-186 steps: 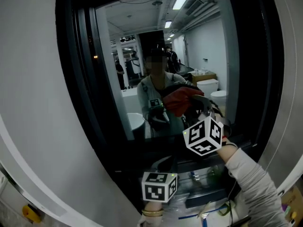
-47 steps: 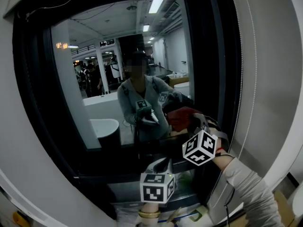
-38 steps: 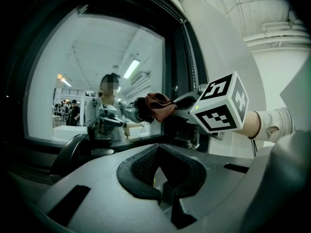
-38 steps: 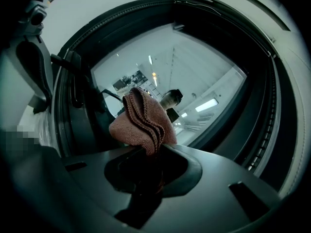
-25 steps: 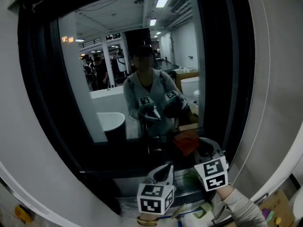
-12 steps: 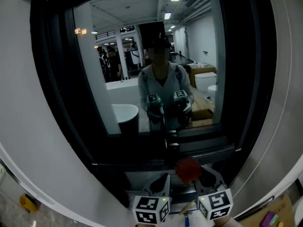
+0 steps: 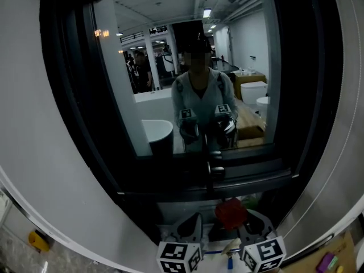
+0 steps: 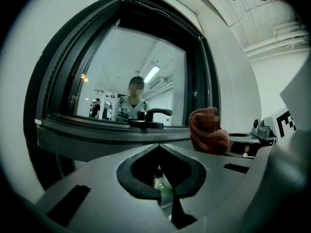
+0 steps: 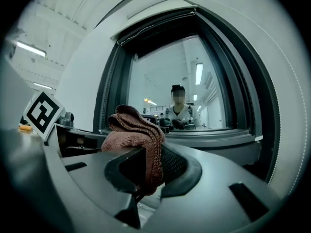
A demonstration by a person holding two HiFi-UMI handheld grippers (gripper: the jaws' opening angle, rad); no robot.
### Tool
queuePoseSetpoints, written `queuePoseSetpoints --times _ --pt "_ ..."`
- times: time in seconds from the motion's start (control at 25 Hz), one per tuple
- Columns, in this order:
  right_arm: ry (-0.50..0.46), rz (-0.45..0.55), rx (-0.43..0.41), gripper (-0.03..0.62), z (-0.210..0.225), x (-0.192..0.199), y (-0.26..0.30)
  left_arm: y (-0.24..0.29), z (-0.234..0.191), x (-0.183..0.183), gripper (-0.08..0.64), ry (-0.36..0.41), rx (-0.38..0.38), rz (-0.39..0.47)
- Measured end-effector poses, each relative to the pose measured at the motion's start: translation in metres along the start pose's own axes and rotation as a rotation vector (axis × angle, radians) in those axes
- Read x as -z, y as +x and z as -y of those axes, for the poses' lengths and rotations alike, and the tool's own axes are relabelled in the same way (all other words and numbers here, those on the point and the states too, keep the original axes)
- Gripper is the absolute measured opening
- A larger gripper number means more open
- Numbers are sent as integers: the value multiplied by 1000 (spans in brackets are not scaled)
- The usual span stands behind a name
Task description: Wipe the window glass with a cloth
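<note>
The window glass (image 7: pixel 170 67) fills the upper middle of the head view inside a black frame (image 7: pixel 74 95) and mirrors a person holding both grippers. A bunched red cloth (image 7: pixel 230 212) hangs below the sill, away from the glass, with my right gripper (image 7: pixel 250 227) shut on it. In the right gripper view the cloth (image 9: pixel 138 130) is pinched between the jaws of my right gripper (image 9: pixel 148 165) and bulges above them. My left gripper (image 7: pixel 190 231) is beside it on the left, shut and holding nothing. In the left gripper view my left gripper (image 8: pixel 159 152) points at the sill, with the cloth (image 8: pixel 209 130) to its right.
A dark window handle (image 7: pixel 215 172) sticks out from the lower frame just above the cloth; it is also visible in the left gripper view (image 8: pixel 151 113). White wall (image 7: pixel 34 124) curves round both sides of the frame. A small yellow thing (image 7: pixel 37 240) lies low at the left.
My right gripper has come down with the cloth from the glass to below the sill, beside the left gripper. Both grippers now sit lower in the head view.
</note>
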State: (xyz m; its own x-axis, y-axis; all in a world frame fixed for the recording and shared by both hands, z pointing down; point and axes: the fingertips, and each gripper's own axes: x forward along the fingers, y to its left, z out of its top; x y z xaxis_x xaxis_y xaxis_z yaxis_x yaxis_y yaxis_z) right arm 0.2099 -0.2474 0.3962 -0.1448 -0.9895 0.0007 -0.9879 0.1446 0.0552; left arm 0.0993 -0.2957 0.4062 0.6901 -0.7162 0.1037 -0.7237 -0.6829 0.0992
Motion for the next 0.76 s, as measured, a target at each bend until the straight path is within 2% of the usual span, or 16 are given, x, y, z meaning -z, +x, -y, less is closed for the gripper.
queuePoseSetpoints --times 0.76 --pt "-31 -30 12 57 3 7 -3 13 -2 15 3 -12 33 -44"
